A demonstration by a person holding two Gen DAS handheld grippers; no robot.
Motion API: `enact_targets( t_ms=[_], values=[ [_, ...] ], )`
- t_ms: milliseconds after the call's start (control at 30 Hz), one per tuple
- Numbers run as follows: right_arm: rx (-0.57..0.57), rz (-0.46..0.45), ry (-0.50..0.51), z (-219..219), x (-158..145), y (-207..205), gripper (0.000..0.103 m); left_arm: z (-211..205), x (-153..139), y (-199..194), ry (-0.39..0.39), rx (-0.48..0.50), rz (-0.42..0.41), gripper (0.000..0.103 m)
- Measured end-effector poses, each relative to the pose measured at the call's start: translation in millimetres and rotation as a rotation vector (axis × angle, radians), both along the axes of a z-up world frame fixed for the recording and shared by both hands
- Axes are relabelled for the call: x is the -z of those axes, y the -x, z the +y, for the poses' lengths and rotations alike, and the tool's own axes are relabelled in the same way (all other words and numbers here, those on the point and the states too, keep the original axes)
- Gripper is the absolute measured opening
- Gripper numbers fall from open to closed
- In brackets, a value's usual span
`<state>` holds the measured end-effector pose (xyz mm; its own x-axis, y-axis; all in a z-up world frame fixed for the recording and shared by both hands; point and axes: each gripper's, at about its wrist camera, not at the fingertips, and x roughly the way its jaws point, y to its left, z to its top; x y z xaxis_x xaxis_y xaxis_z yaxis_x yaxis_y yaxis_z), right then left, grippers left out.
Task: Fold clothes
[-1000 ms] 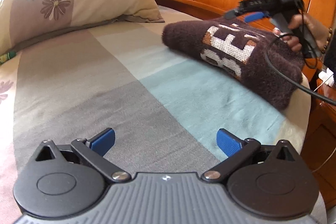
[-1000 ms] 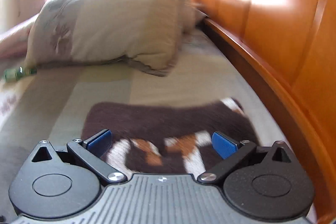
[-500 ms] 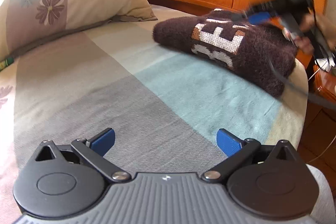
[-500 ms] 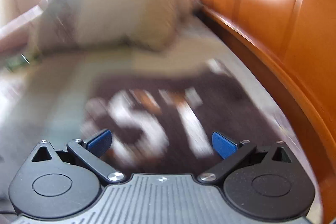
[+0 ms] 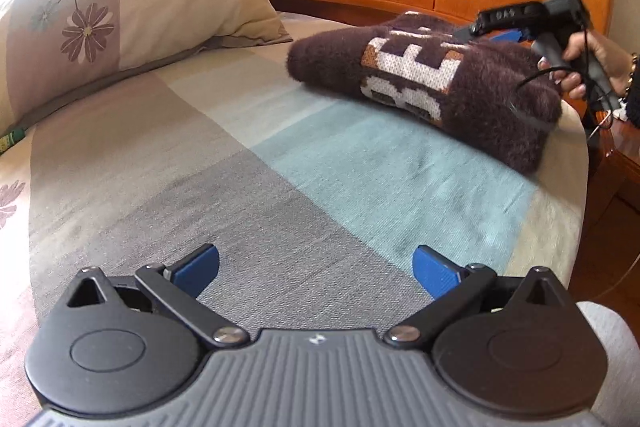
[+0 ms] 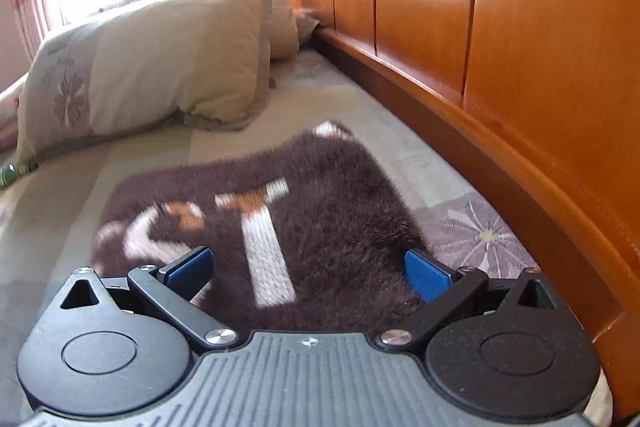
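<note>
A folded dark brown fuzzy sweater (image 5: 432, 87) with white and orange letters lies on the bed near the headboard, at the far right of the left wrist view. In the right wrist view the sweater (image 6: 320, 227) fills the middle, just below my right gripper (image 6: 308, 271), which hovers open over it with nothing between its blue pads. In the left wrist view the right gripper (image 5: 508, 27) appears at the sweater's far edge, held by a hand (image 5: 588, 63). My left gripper (image 5: 316, 271) stands open over bare bedsheet, well short of the sweater.
A beige flowered pillow (image 5: 120, 23) leans at the head of the bed, also the pillow (image 6: 152, 71) in the right wrist view. The orange wooden headboard (image 6: 500, 39) runs along the right. The striped sheet (image 5: 208, 163) drops off at the bed's right edge. A cable (image 5: 536, 79) hangs from the right gripper.
The right gripper swung over the sweater, so more of the lettering shows below it. The left gripper shifted slightly and stayed open. The sweater stays folded in place.
</note>
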<state>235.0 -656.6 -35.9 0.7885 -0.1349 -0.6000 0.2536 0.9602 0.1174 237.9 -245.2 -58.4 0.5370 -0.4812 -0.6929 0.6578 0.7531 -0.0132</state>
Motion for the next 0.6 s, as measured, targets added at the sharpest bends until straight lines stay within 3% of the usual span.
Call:
enact_targets(
  t_ms=[133, 300, 467, 600],
  values=[
    [-0.026, -0.041, -0.003, 14.3, -20.6, 2.6, 0.103, -2.1, -1.0, -0.5, -0.004, -0.001, -0.002, 0.102],
    [-0.006, 0.029, -0.004, 41.3, -27.7, 19.2, 0.103, -1.6, -12.3, 4.1, 0.006, -0.016, -0.017, 0.102],
    [-0.033, 0.003, -0.015, 84.6, -34.6, 66.1, 0.103, 0.2, -24.2, 9.5, 0.019, -0.047, -0.030, 0.102],
    [-0.051, 0.133, -0.076, 104.5, -9.9, 75.4, 0.103, 2.3, -37.2, 18.4, 0.050, -0.049, -0.051, 0.102]
  ],
)
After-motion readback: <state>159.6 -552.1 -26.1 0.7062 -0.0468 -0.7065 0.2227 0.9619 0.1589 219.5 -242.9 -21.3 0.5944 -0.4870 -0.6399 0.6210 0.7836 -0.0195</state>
